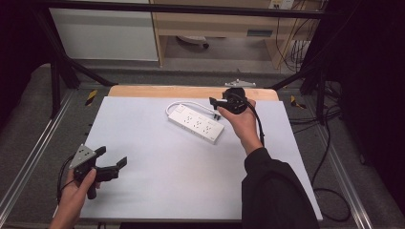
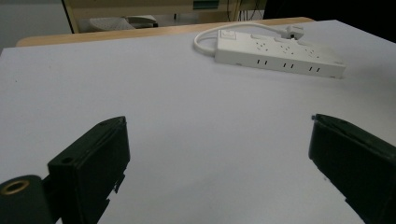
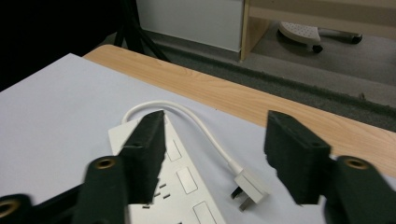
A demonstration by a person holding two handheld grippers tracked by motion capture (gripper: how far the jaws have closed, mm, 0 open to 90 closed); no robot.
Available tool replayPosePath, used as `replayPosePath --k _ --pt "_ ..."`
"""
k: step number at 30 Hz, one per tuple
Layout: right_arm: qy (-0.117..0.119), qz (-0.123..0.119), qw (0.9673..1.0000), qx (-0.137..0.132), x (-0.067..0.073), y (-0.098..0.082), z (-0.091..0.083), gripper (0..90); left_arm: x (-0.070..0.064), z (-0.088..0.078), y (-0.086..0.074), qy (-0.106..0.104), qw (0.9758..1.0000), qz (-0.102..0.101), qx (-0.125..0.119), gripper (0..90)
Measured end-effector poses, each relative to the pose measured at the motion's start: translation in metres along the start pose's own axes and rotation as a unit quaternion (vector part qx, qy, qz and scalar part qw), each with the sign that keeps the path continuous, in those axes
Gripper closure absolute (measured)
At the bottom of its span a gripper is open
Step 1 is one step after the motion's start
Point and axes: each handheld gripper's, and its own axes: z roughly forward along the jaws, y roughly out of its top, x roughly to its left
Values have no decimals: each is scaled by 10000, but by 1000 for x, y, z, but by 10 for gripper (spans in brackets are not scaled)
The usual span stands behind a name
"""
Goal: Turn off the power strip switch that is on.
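The white power strip (image 1: 196, 122) lies flat on the grey-white mat (image 1: 157, 191), in the far half of the table and a little right of the middle, turned at an angle. Its short white cable (image 3: 187, 112) makes a loop from the far left end and runs along the far side to the white plug (image 3: 250, 186), which rests on the mat just beside the strip, with the pins toward the strip.

From my right gripper (image 1: 220, 107) I see both black jaws spread apart, and nothing is pinched between them. In the right gripper view the plug lies on the mat in the gap between the jaws, but the pads do not press it. The left jaw hangs above the strip body. The right hand (image 1: 241, 125) holds this gripper over the far right end of the strip.

My left gripper (image 1: 112, 161) is at the near left corner of the mat, well apart from the strip. Its jaws are also wide open and empty, with bare mat between them, and they point toward the strip. The left hand (image 1: 75, 191) grips it from below.

Behind the mat I see the wooden table edge (image 1: 191, 91).
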Motion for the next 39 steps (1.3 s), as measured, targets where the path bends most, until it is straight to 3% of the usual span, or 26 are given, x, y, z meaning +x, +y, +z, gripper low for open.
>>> replayPosePath --k 7,14,20,24,39 --pt "64 -13 9999 91 0 -2 -12 191 -2 1 -1 -37 10000 32 51 50" --pt "27 84 10000 -40 -4 -5 -32 66 -2 0 -1 -40 10000 11 52 50" --pt "-36 65 9997 -225 -7 -11 -46 37 -2 0 -2 -67 9999 27 77 50" --pt "-252 -149 9992 -281 -7 -16 -54 29 -2 0 -2 -49 10000 23 73 50" --pt "-330 -260 9977 -527 -12 -39 -94 19 -2 -2 -3 -22 10000 -46 54 50"
